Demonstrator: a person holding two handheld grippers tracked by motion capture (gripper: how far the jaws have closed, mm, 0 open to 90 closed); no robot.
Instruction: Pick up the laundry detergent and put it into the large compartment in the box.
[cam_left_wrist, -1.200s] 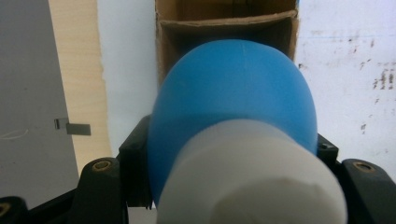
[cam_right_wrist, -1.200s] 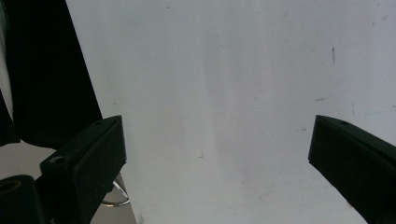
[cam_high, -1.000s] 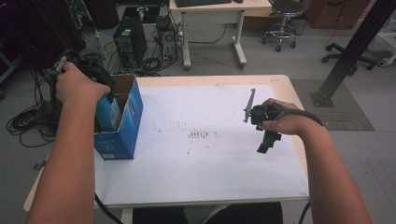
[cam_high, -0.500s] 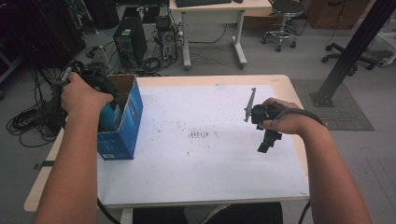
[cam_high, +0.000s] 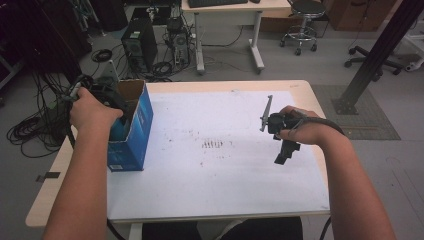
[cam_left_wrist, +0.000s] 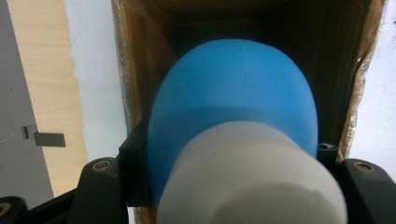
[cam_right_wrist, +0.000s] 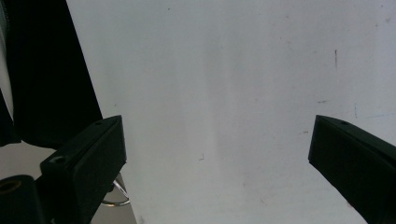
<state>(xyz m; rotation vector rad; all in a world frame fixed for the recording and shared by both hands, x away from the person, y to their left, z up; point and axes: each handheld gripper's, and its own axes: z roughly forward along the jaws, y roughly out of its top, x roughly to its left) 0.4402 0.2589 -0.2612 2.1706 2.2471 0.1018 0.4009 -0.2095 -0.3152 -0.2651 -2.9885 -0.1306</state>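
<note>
Fingers of the left gripper (cam_left_wrist: 224, 186) clamp a smooth, rounded blue bottle (cam_left_wrist: 233, 98); right gripper (cam_right_wrist: 217, 154) fingers spread wide.

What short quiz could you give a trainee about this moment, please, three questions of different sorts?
1. True or false: the right tongs are shut on a pen.
2. What do the left tongs hold? A) a blue bottle with a white cap B) a red mug C) a cloth
3. Fill in: the bottle is over the open ____ box.

Key
1. False; they are open above the white table sheet, holding nothing.
2. A
3. blue cardboard
</note>
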